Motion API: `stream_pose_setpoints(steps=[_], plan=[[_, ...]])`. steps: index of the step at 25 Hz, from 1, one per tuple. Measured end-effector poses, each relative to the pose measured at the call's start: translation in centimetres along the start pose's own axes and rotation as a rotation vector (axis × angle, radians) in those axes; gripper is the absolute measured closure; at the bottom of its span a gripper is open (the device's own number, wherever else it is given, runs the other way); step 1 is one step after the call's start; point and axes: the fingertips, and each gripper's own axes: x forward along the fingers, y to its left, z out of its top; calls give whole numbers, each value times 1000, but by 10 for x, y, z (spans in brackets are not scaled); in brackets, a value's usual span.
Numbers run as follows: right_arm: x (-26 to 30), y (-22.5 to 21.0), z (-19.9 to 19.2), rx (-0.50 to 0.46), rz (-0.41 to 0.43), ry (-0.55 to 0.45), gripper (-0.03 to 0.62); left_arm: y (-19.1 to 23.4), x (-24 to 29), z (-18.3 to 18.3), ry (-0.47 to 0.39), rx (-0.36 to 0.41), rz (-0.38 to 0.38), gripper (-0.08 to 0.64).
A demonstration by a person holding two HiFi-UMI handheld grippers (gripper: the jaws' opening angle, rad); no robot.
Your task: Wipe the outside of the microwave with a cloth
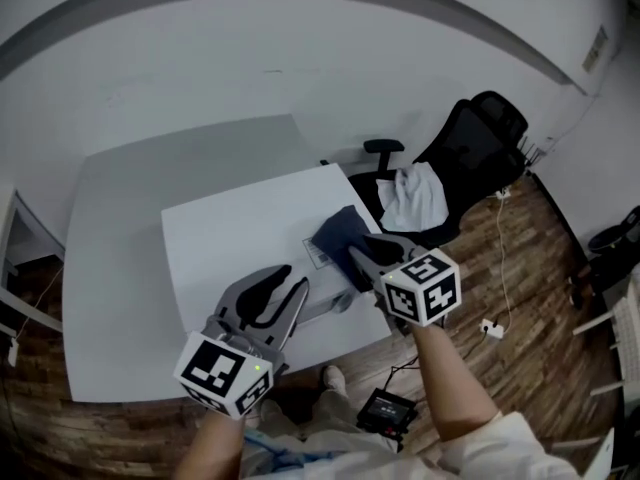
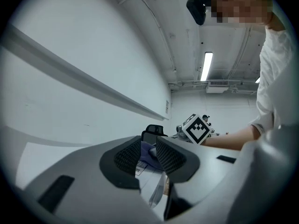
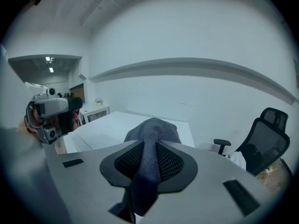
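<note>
Now right claw (image 1: 362, 249) pinches soft woven blue cloth (image 1: 335, 230); left claw (image 1: 295, 277) stands spread.

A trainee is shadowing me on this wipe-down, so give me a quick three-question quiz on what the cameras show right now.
1. True or false: the right claw is clamped on the dark blue cloth.
2. What lies on the black office chair? A: a white garment; B: a laptop; C: a box.
3. Fill in: the left claw is ____, with nothing gripped between its pads.

Key: 1 true; 2 A; 3 open.
</note>
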Motion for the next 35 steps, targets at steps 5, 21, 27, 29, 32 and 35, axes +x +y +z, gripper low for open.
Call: stream_pose_setpoints(steps=[5,21,27,29,32,35], plan=[[7,-27,-19,-28,-76,82,495,-7,12,-6,1,-43,-2,469],[25,-39,-36,-108,-228,156,495,-1,-9,-15,26,-107,-1,469],[33,-22,-32,-94,-210,158,495,8,-24,-10,10,-115,14,469],[37,-13,-30,-94,-202,158,495,13,-30,-10,8,-118,24,469],[44,4,-25,-97,-175,158,495,20,-38,-9,6,-124,41,469],[55,27,-20,-113,-130,161,495,28,-45,-9,2,-129,56,469]])
